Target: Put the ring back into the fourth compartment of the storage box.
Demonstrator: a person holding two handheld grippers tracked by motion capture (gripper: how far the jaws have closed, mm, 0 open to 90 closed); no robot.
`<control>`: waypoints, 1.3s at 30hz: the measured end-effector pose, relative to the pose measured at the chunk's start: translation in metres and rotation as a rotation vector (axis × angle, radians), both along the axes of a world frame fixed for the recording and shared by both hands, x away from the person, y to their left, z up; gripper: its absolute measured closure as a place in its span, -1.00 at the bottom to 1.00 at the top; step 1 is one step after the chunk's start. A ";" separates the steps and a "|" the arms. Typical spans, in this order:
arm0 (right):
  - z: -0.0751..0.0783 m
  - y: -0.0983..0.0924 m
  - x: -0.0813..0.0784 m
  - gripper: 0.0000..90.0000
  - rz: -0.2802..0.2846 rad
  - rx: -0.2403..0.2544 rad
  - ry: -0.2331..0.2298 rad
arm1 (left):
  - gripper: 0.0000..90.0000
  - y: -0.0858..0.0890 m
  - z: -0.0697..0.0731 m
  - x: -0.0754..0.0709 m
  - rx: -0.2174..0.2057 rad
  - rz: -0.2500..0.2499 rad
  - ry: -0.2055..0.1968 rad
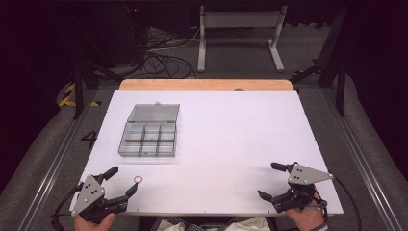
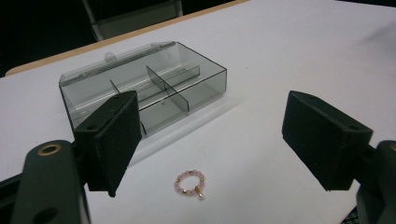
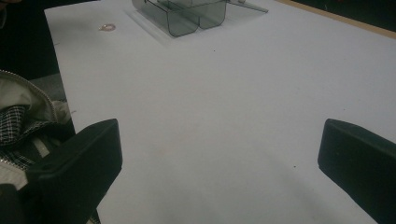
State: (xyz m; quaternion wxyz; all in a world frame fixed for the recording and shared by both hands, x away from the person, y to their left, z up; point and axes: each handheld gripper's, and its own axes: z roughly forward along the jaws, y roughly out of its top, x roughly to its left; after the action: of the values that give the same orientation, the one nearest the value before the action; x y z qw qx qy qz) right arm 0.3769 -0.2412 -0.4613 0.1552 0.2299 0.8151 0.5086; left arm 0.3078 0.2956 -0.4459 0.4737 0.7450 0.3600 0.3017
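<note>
A small ring of pink beads lies flat on the white table, ahead of my left gripper and between its wide-apart jaws; from above the bead ring sits near the front left edge. My left gripper is open and holds nothing. A clear grey compartment box with its lid folded back stands beyond the ring, at the left of the table; this box has several empty-looking cells. My right gripper stands open at the front right, nothing between its jaws.
The white board covers the table, with a wooden strip at its far edge. In the right gripper view, the box and the bead ring lie far off, and the person's checked clothing is at the left.
</note>
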 end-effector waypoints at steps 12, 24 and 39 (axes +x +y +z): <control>-0.001 0.001 0.000 -0.99 0.007 -0.001 0.008 | -0.47 0.002 0.004 0.000 -0.052 -0.025 0.039; -0.001 0.002 0.001 -0.98 0.012 -0.002 0.016 | -0.38 0.000 0.009 0.008 -0.007 -0.016 0.036; -0.003 0.004 0.002 -0.98 0.021 -0.005 0.027 | -0.34 -0.001 0.015 0.029 -0.020 -0.013 0.081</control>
State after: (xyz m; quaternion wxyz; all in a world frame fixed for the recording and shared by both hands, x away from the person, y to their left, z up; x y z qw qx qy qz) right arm 0.3787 -0.2372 -0.4641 0.1394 0.2280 0.8208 0.5048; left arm 0.3370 0.2942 -0.4304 0.4680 0.7541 0.3773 0.2645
